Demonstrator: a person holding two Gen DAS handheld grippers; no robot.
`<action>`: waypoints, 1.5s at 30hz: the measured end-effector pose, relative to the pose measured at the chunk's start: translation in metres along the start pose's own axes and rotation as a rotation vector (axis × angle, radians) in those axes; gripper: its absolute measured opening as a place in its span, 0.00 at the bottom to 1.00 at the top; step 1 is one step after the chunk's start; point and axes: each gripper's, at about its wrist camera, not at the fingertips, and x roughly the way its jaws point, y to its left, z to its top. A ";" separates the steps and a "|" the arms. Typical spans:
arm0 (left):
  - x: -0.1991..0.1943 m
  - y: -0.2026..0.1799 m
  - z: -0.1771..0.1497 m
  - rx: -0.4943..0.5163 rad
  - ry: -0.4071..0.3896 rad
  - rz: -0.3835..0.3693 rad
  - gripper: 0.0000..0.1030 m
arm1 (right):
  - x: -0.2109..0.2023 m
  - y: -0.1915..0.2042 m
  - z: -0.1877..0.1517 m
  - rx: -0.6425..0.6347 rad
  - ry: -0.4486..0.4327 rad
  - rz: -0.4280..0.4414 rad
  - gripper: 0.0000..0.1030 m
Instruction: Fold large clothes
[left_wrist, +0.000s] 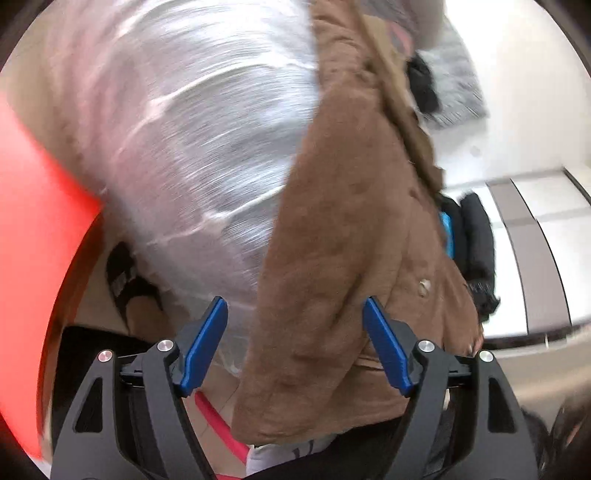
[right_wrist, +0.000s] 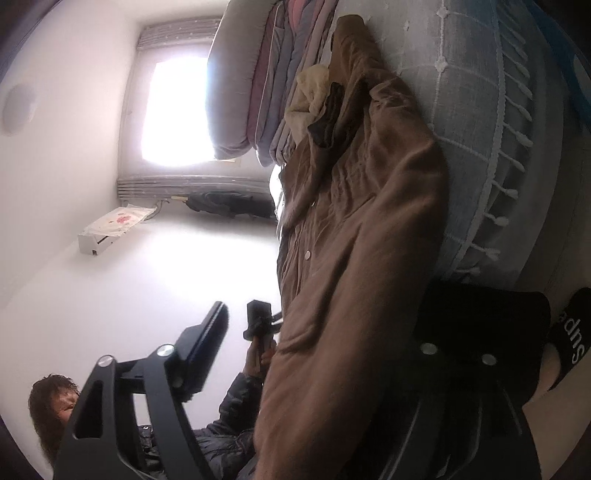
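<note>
Lying spread along the bed (right_wrist: 480, 110), the big brown coat (right_wrist: 351, 221) reaches from 12 o'clock down to 6 o'clock in the right wrist view, beside folded blankets (right_wrist: 258, 92) at 12 o'clock. The left tongs (left_wrist: 295, 347) are spread wide above the coat's fuzzy edge and pinch nothing. The right tongs (right_wrist: 321, 350) are spread too, with the coat between their fingers, but I cannot tell if they press it.
</note>
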 end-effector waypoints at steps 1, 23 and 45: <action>0.002 -0.002 0.004 0.027 0.021 -0.028 0.70 | 0.002 0.002 0.001 -0.001 0.004 -0.002 0.77; 0.044 -0.080 -0.046 0.102 0.176 0.106 0.30 | 0.013 -0.018 0.006 -0.016 0.016 -0.026 0.52; -0.055 -0.155 -0.098 0.193 -0.218 0.048 0.05 | -0.018 0.032 -0.042 -0.105 -0.153 0.072 0.20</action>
